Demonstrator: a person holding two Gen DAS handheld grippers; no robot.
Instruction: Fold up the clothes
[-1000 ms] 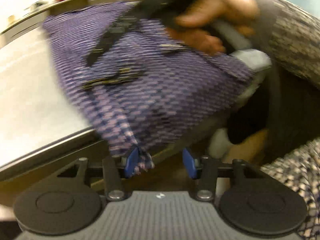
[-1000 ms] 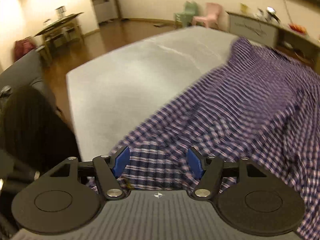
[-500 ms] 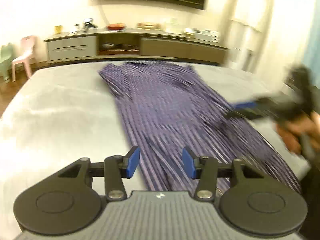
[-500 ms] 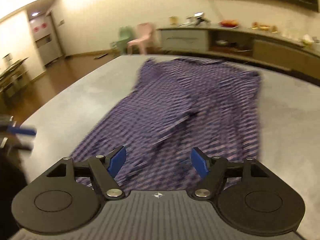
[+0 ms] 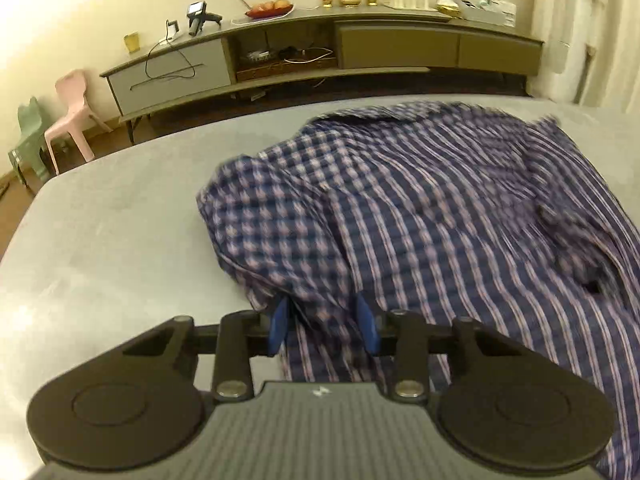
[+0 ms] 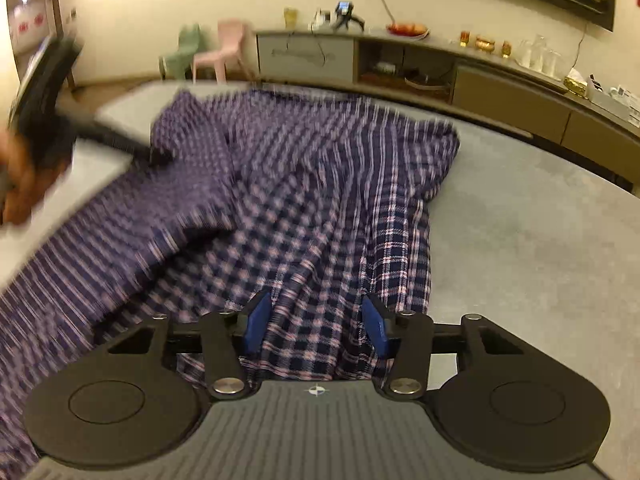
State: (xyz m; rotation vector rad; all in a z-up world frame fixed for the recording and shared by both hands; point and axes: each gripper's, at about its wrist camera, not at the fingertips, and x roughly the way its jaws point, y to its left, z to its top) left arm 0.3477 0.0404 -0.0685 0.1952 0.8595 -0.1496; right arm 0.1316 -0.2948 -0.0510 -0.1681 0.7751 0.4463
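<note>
**Both grippers over the plaid shirt, nothing pinched yet**

The purple-and-navy plaid shirt (image 5: 440, 200) lies bunched on the grey table (image 5: 100, 240), its far end reaching toward the far edge and its near end running under both cameras. The cloth humps in folds, so by my reading this is the spreading stage, with no fold laid down yet.

The left gripper (image 5: 323, 326) hangs over the shirt's near left edge, jaws spread, a hump of cloth rising just in front of the blue pads (image 5: 279, 326). The right gripper (image 6: 316, 326) is low over the near right part, jaws also parted wide, with fabric lying between the pads (image 6: 256, 320) but not squeezed. Placed one to each side of the near hem, they look set to take two corners and pull the garment flat.

In the right wrist view the left gripper (image 6: 44, 92) and the hand around it show as a dark smear at far left, touching or just over the cloth; I cannot tell which.

Collar, sleeves and buttons are lost in motion blur. The near hem is hidden under both gripper bodies, and the shirt's left part runs out of frame. Behind the table stands a long sideboard (image 5: 360, 48) with pink (image 5: 74, 112) and green (image 5: 28, 136) children's chairs at far left.
</note>
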